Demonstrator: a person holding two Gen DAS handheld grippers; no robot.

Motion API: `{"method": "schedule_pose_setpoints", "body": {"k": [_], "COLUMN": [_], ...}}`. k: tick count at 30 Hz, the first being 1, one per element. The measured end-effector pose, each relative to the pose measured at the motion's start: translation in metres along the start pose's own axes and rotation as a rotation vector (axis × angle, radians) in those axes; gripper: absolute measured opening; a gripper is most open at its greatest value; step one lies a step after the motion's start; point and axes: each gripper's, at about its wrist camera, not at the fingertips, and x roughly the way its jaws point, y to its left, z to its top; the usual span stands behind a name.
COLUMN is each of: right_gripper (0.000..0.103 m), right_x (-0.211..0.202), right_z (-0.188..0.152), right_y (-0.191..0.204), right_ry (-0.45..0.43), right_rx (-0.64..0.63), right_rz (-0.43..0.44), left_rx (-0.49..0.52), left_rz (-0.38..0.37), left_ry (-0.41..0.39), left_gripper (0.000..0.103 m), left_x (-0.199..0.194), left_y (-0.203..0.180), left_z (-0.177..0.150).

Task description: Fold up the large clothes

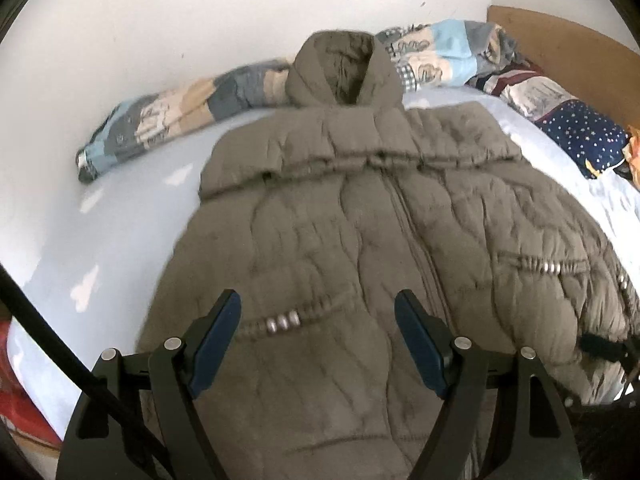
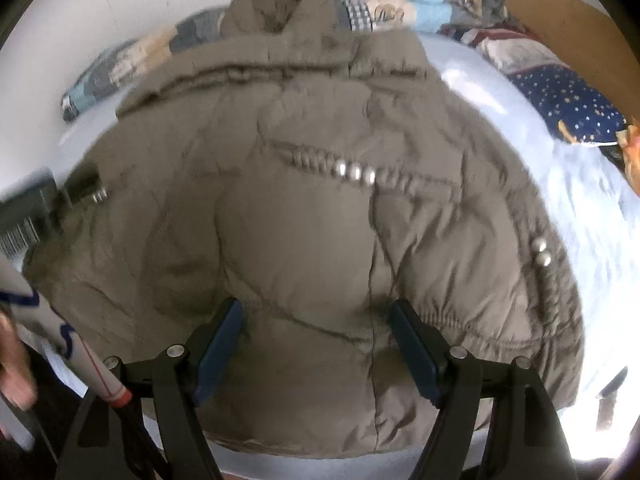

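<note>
Lying flat, zipped olive quilted hooded coat (image 1: 360, 220); both grippers' fingers (image 1: 218, 340) wide, empty.

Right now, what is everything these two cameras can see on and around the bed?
Coat: one, olive-brown, puffy, hooded, spread front-up across the bed.
Sheet: one, pale blue with white shapes, under the coat.
Quilt: one, patchwork of blue, grey and beige, bunched along the wall behind the hood.
Pillow: one, dark blue with small stars, far right of the bed.
Headboard: one, brown, right end of the bed.
Wall: white, behind the bed.
Left tool: black with blue pads, open above the coat.
Right tool: same colours, open over the hem.
</note>
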Motion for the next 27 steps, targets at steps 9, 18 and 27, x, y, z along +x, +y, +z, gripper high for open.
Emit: {"method": "schedule_pose_setpoints", "body": {"k": [9, 18, 27], "right_gripper": [0.081, 0.081, 0.084], "right_x": [-0.039, -0.112, -0.118], "right_z": [0.012, 0.109, 0.303], "right_y": [0.002, -0.014, -0.021], "right_ry": [-0.064, -0.139, -0.201], "right_rx": [0.02, 0.06, 0.034], "right_rz": [-0.006, 0.045, 0.054], "left_rx": [0.019, -0.142, -0.289], "left_rz": [-0.051, -0.113, -0.107], "left_ry": [-0.076, -0.05, 0.021], "left_gripper": [0.078, 0.078, 0.078], "left_x": [0.001, 0.048, 0.119], "left_y": [0.011, 0.053, 0.105], "left_z": [0.076, 0.158, 0.152]}}
